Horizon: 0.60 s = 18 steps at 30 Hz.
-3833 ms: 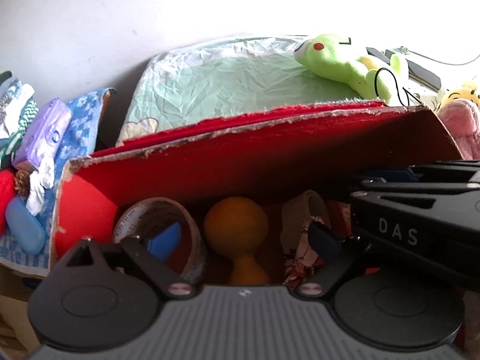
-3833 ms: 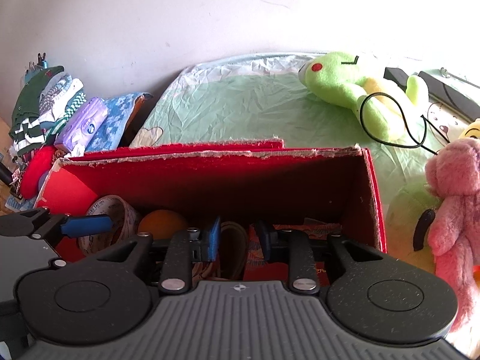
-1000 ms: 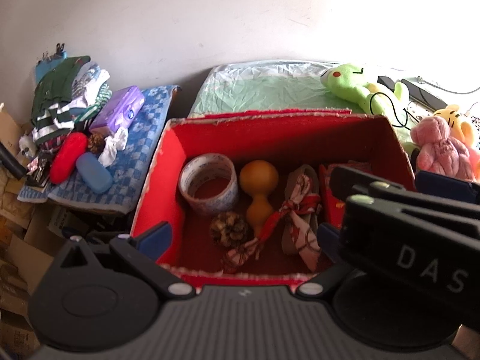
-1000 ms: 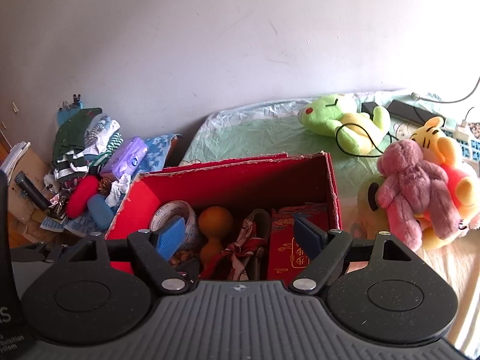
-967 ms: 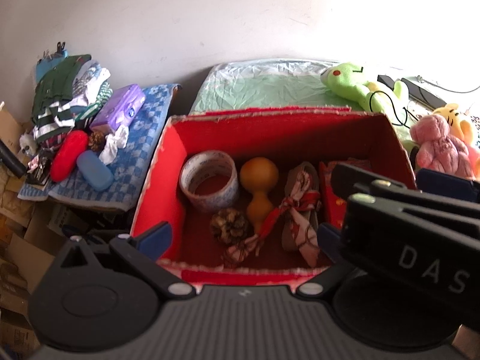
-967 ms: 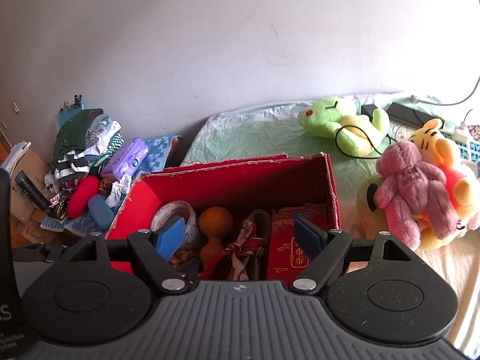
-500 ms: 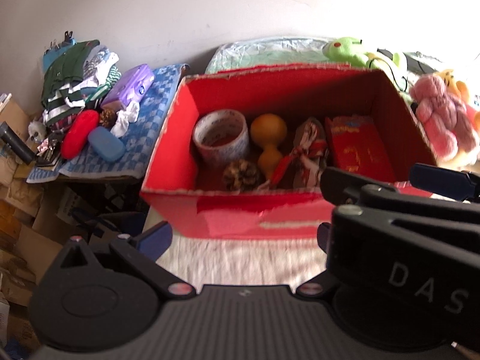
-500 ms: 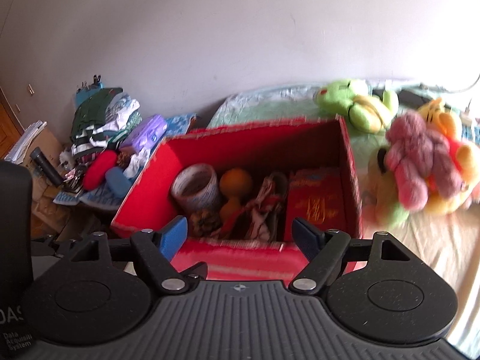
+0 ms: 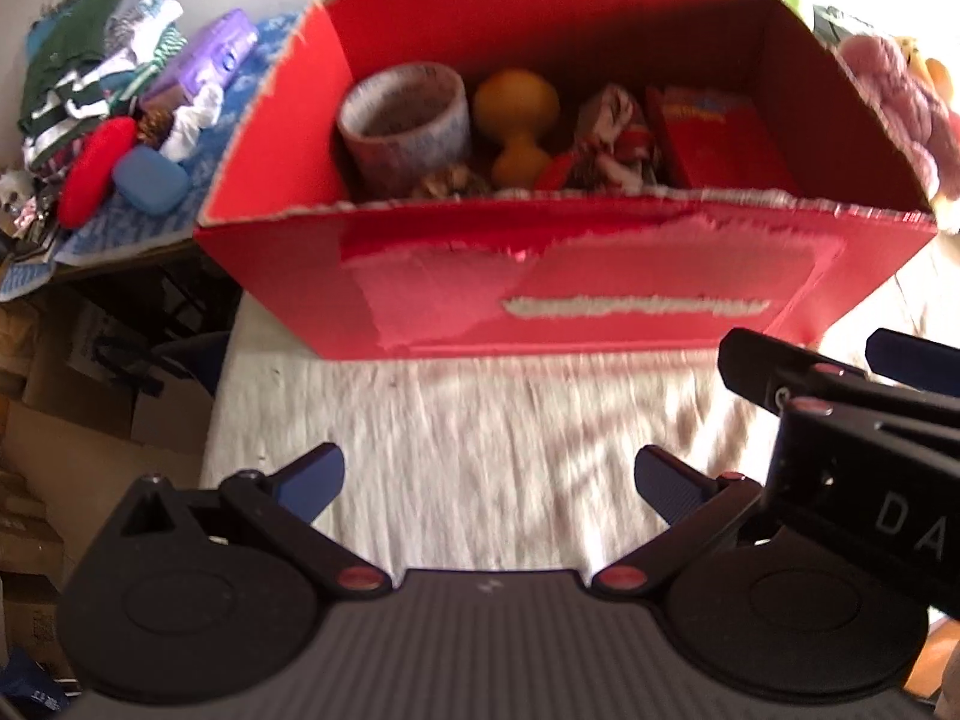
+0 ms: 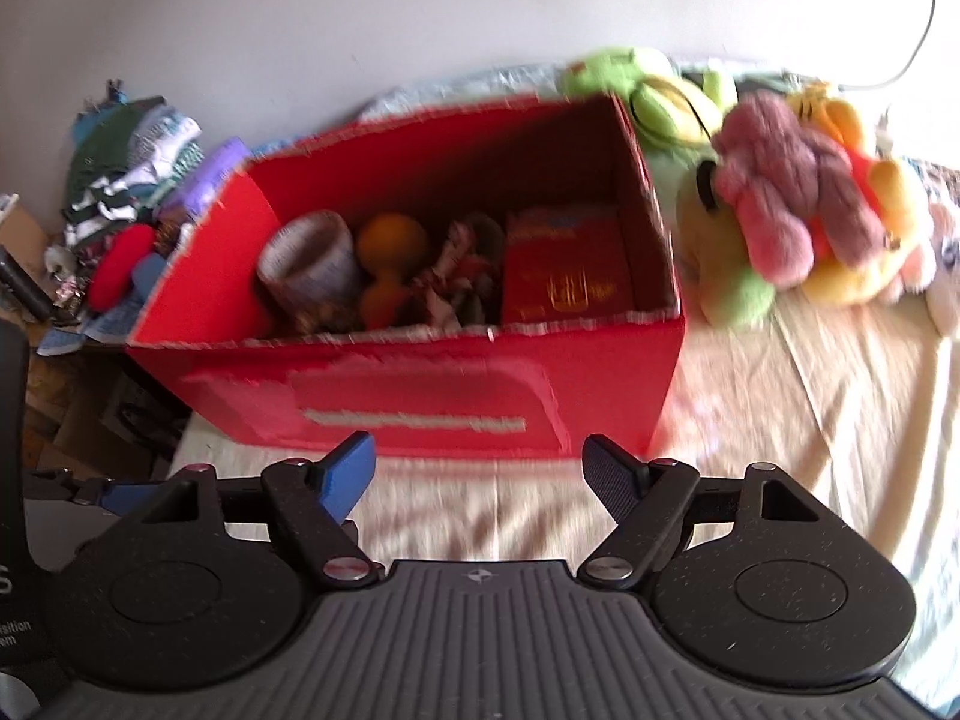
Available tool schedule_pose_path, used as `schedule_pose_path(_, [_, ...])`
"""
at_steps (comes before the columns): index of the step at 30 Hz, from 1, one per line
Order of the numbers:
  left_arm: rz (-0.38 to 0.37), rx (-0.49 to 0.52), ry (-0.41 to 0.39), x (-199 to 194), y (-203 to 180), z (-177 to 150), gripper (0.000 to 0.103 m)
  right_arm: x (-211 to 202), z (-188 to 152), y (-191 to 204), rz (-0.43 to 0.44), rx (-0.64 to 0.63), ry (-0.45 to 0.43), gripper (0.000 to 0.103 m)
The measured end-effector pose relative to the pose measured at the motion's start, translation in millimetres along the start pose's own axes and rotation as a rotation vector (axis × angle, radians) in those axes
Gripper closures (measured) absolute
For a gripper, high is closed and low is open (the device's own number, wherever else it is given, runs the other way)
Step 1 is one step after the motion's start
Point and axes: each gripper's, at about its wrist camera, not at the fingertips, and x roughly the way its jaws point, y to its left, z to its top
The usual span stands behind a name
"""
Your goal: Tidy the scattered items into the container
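Both grippers hang empty over the pale bed sheet (image 9: 480,438) in front of the box. On my left gripper (image 9: 487,480) the blue pads are spread wide with only sheet between them. On my right gripper (image 10: 479,468) the pads also stand well apart, nothing between them, and the jaws are easing inward slightly; neither gripper touches anything.

Just beyond the fingertips sits the red cardboard box (image 9: 576,294), its long side running left to right across my view, open top up, near wall torn along the rim. Inside, lined up along that long axis from left to right, I see a tape roll (image 9: 403,120) standing on its edge-ring with its hole upward, a pine cone (image 9: 447,183) in front of it, an orange gourd-shaped toy (image 9: 516,120) whose long axis runs front to back, a red-and-white patterned cloth bundle (image 9: 612,141), and a red packet (image 10: 567,267) lying flat by the right wall.

Farther left, clothes and small things lie on a blue checked cloth (image 9: 198,180). Right of the box, plush toys (image 10: 780,192) lie on the bed.
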Motion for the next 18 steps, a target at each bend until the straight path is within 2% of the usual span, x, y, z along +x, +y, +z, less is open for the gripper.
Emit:
schedule_pose_path(11, [-0.015,0.065,0.098,26.9,5.7,-0.7,0.000,25.6,-9.2,4.2,-0.054,0.053,0.124,0.025])
schedule_pose_path(18, [-0.027,0.103,0.123,36.1,11.3,-1.3,0.000,33.5,-14.0,9.8,-0.078,0.087,0.149,0.025])
